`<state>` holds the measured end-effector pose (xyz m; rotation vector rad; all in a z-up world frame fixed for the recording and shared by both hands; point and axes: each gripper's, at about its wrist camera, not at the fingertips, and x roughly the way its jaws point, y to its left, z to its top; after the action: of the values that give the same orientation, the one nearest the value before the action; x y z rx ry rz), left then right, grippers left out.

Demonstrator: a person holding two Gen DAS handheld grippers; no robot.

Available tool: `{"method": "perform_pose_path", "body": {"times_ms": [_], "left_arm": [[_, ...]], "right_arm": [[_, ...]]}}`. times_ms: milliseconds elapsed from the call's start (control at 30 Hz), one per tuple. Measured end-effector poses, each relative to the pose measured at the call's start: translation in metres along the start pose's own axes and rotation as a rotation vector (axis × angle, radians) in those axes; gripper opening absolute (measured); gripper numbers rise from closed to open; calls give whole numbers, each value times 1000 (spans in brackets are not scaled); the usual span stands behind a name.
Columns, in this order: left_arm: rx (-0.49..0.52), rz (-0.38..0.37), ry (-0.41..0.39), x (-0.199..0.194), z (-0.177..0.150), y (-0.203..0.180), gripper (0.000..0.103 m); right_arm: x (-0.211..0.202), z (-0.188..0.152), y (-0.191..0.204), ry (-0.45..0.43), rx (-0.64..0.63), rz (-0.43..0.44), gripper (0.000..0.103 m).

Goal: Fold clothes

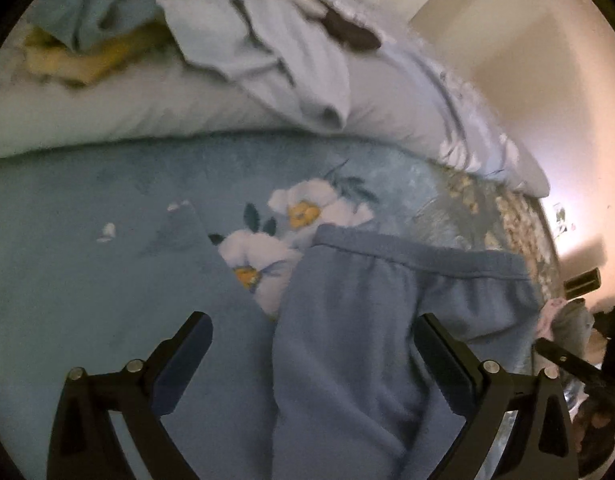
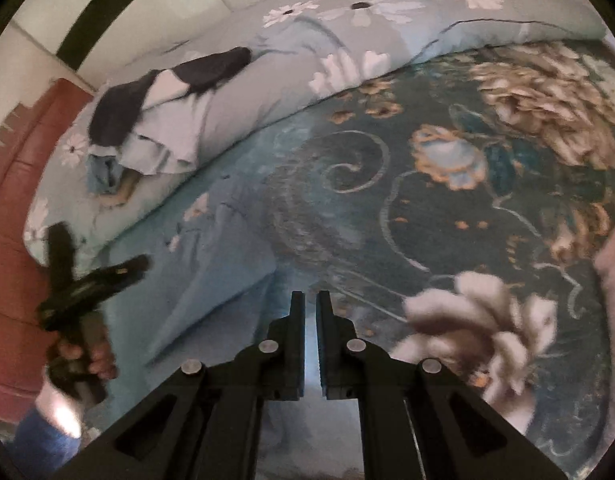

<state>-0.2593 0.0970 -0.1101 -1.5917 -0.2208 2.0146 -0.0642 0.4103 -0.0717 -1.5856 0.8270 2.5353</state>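
A pair of blue knit trousers (image 1: 359, 340) with an elastic waistband lies flat on the blue floral blanket (image 1: 107, 280). My left gripper (image 1: 311, 332) hovers over them with its jaws wide open. Its right finger is over the cloth and its left finger over bare blanket. In the right wrist view the same trousers (image 2: 223, 284) stretch away to the left under my right gripper (image 2: 310, 300). Its fingers stand nearly together, and I see no cloth pinched between them. A hand (image 2: 87, 360) at the left edge holds the other gripper, which is blurred.
A rolled flowered quilt (image 2: 347, 52) lies along the back of the bed. A heap of clothes (image 1: 259, 32) sits on it: pale blue, dark and yellow pieces. A red headboard (image 2: 11, 240) borders the left side. A pale wall (image 1: 527, 60) stands to the right.
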Motion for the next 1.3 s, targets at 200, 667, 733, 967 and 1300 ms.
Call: {"method": "perform_pose_path", "body": {"times_ms": [200, 667, 733, 967, 1300], "left_arm": [[-58, -111, 57, 16, 6, 10, 101], [-171, -269, 98, 27, 3, 34, 96], [-168, -273, 104, 28, 2, 32, 92], [-182, -217, 81, 25, -2, 34, 74], [-228, -162, 52, 3, -28, 19, 12]], "right_arm": [[18, 19, 18, -18, 32, 78, 6], [13, 34, 20, -109, 171, 202, 38], [16, 35, 23, -98, 154, 210, 39], [51, 29, 43, 7, 129, 187, 39], [20, 16, 47, -7, 164, 255, 5]]}}
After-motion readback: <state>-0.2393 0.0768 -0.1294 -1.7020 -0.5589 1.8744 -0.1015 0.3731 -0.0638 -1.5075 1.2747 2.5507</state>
